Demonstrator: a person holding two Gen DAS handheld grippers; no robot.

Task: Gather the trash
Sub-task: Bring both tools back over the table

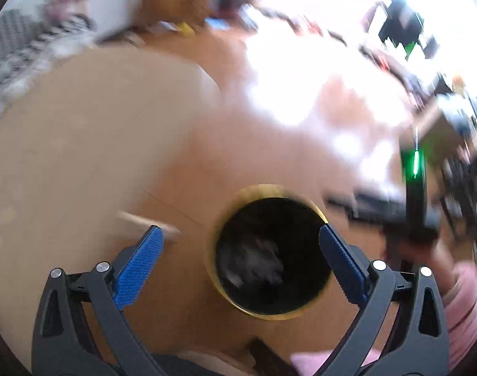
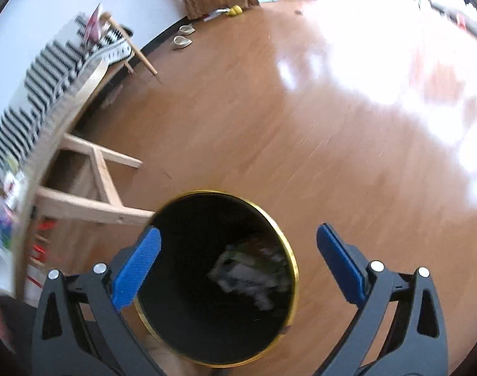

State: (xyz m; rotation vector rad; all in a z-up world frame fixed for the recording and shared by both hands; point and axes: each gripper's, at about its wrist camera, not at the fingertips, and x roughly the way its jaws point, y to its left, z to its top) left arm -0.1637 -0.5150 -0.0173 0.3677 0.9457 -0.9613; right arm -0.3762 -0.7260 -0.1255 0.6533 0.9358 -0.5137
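1. Left wrist view: left gripper [image 1: 238, 238] spread wide and empty above the black bin [image 1: 271, 252], which stands on the floor beside the round table [image 1: 81, 125]. Pale crumpled trash [image 1: 254, 261] already inside; blurred, so any trash left outside cannot be told.

2. Right wrist view: right gripper [image 2: 238, 238] likewise spread and empty over the bin [image 2: 216, 279]. Gold-rimmed, dark inside, crumpled whitish-green trash [image 2: 247, 275] at the bottom. Probably well along.
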